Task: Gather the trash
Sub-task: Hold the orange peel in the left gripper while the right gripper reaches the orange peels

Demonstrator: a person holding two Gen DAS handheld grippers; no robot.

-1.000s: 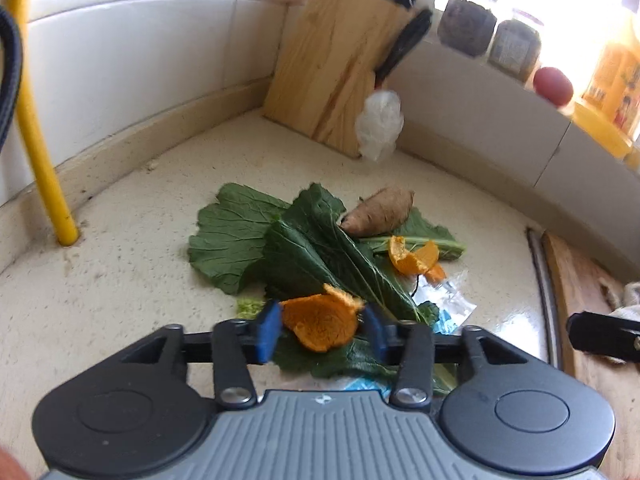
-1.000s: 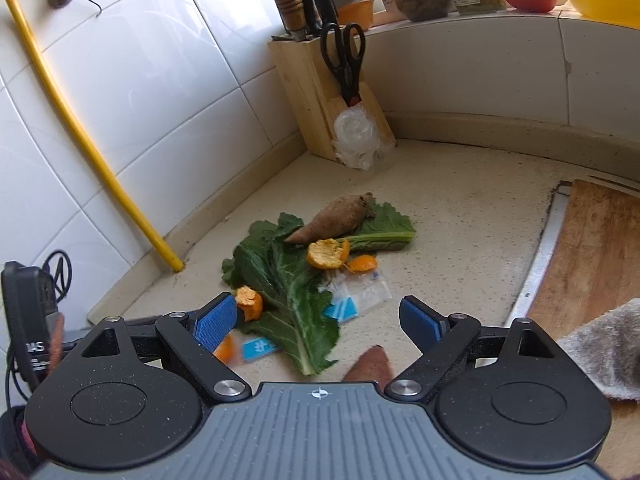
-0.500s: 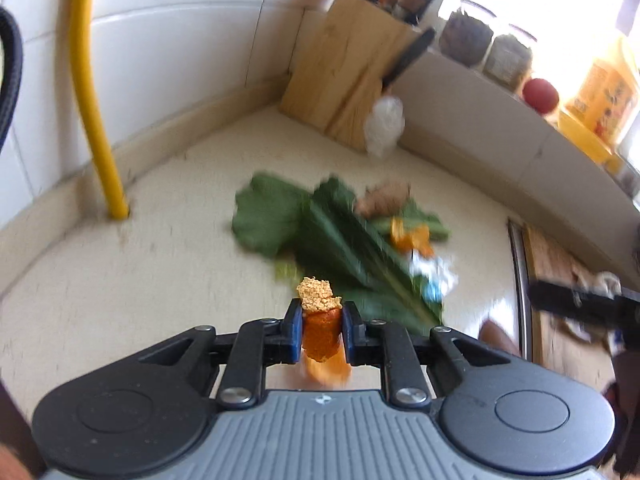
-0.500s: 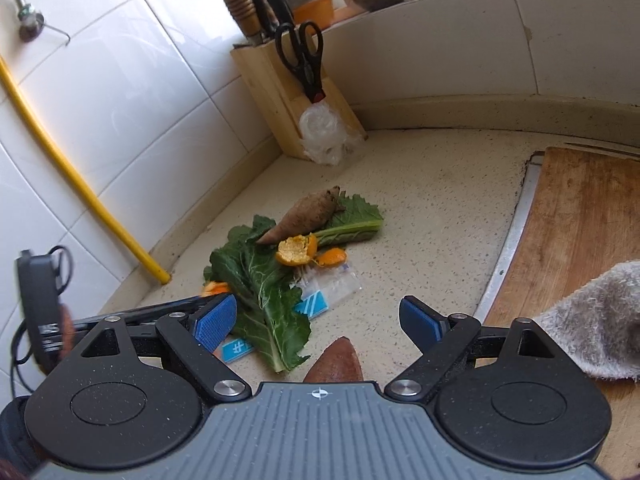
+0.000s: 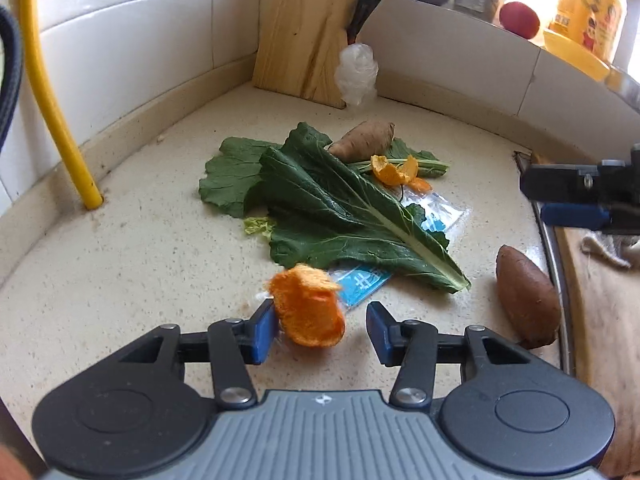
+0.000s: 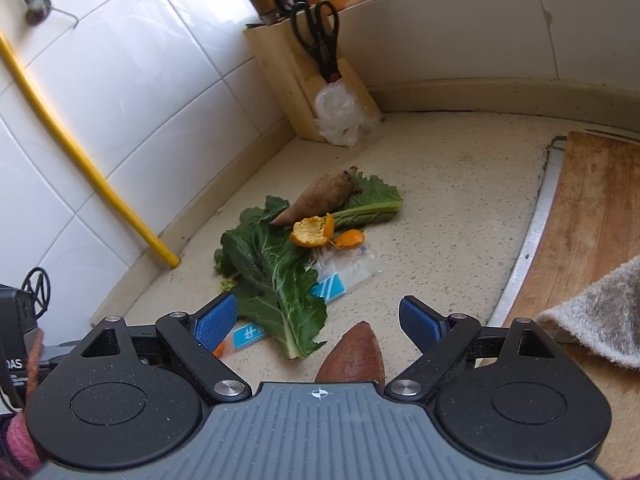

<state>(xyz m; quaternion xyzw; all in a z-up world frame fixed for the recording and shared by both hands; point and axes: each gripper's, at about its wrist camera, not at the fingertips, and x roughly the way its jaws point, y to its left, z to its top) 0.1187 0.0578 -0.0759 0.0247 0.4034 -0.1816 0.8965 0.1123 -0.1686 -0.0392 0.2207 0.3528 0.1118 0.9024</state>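
Note:
My left gripper (image 5: 320,320) hovers over the counter near the front of the trash pile, its jaws opening. An orange peel (image 5: 306,308) sits between them, leaning on the left pad with a gap to the right pad. Ahead lie green leaves (image 5: 332,204), more orange peel (image 5: 394,172), a clear plastic wrapper (image 5: 434,212) and a blue wrapper (image 5: 362,284). My right gripper (image 6: 318,316) stands wide open above a reddish sweet potato (image 6: 354,356), with nothing held. The left wrist view catches the right gripper (image 5: 576,200) at its right edge.
A pale sweet potato (image 5: 364,140) rests on the far leaves. A wooden knife block (image 5: 304,36) with scissors and a plastic bag (image 5: 356,72) stands in the corner. A yellow pipe (image 5: 56,112) rises at left. A cutting board (image 6: 592,220) with a cloth (image 6: 600,320) lies to the right.
The left gripper shut on the orange peel, drew it back from the leaves toward the front, and its jaws have now spread apart again. The right gripper has hardly moved.

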